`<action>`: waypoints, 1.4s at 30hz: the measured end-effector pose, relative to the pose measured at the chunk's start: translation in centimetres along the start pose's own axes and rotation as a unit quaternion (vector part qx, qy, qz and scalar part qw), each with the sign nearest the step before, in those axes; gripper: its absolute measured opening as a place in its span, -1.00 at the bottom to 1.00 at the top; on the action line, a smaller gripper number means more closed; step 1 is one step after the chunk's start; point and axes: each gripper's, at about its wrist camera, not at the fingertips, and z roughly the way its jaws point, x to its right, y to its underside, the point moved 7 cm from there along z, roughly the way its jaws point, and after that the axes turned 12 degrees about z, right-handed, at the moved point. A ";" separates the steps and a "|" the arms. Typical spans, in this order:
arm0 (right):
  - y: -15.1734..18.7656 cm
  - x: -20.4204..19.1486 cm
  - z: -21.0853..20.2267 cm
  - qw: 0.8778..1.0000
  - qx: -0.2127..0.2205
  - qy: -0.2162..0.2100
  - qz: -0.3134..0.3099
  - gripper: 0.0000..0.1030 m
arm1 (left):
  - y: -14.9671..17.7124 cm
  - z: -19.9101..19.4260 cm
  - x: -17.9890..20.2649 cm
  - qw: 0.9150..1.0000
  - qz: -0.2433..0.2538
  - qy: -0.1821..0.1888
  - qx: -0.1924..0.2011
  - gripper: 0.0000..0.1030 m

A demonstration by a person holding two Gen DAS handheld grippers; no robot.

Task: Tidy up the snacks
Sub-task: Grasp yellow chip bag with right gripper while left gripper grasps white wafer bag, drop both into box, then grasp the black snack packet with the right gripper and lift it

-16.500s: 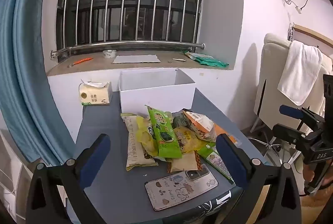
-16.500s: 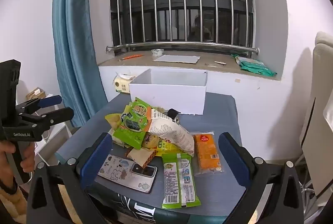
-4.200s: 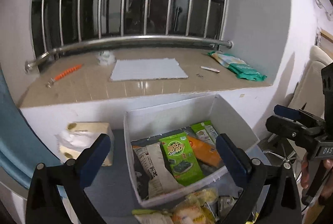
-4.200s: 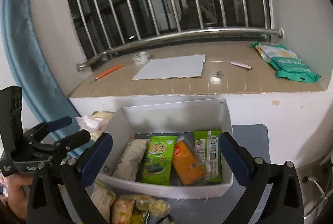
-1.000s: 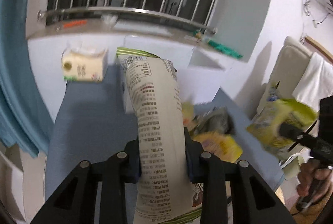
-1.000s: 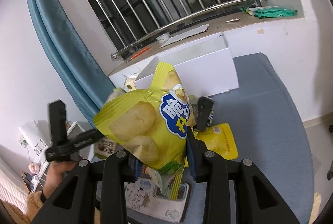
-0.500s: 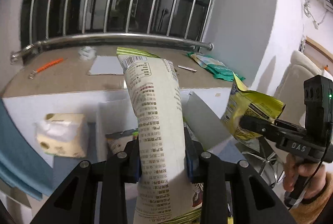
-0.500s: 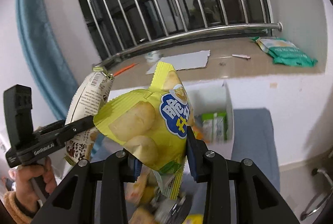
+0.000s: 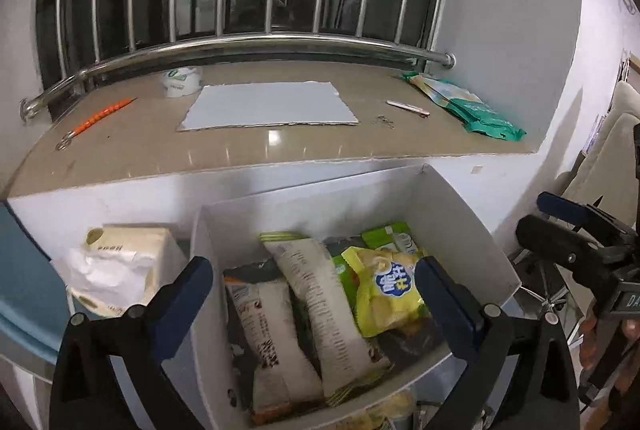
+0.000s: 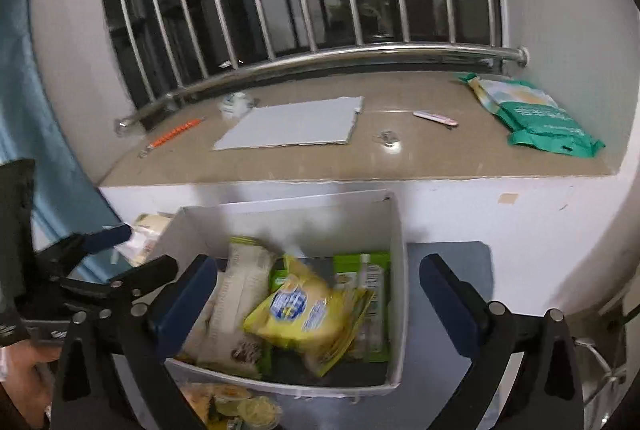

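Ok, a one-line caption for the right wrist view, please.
Right gripper open above the white box, its fingers having just opened, yellow chip bag lying loose atop the other snacks inside.

the white cardboard box (image 9: 452, 214) looks matt, with a rough torn-looking top edge. yellow chip bag (image 9: 390, 296) inside is shiny crinkly plastic film, and the long pale snack bag (image 9: 328, 306) next to it is duller, almost papery. window bars and the round rail (image 9: 256, 44) are polished steel. beige stone windowsill (image 9: 240, 146) is smooth and glossy, throwing back the light. grey sheet (image 9: 268, 106) on it is flat matt card with ragged edges. green wipes pack (image 10: 536, 118) is soft plastic
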 end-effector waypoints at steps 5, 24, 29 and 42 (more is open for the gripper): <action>0.7 -0.9 -1.1 1.000 0.011 0.004 -0.025 1.00 | 0.7 -1.8 -0.6 1.000 0.002 -0.001 0.009 1.00; 11.8 -1.8 -14.6 0.996 0.039 -0.073 -0.029 1.00 | 10.9 -18.2 3.6 0.993 0.010 0.034 0.112 1.00; 17.9 -0.5 -16.9 0.996 0.031 -0.078 0.008 1.00 | 15.9 -20.7 4.9 0.991 -0.026 0.043 0.121 1.00; 22.6 1.0 -12.2 0.984 -0.057 -0.121 0.120 1.00 | 21.4 -22.7 6.4 0.990 -0.059 0.060 0.114 1.00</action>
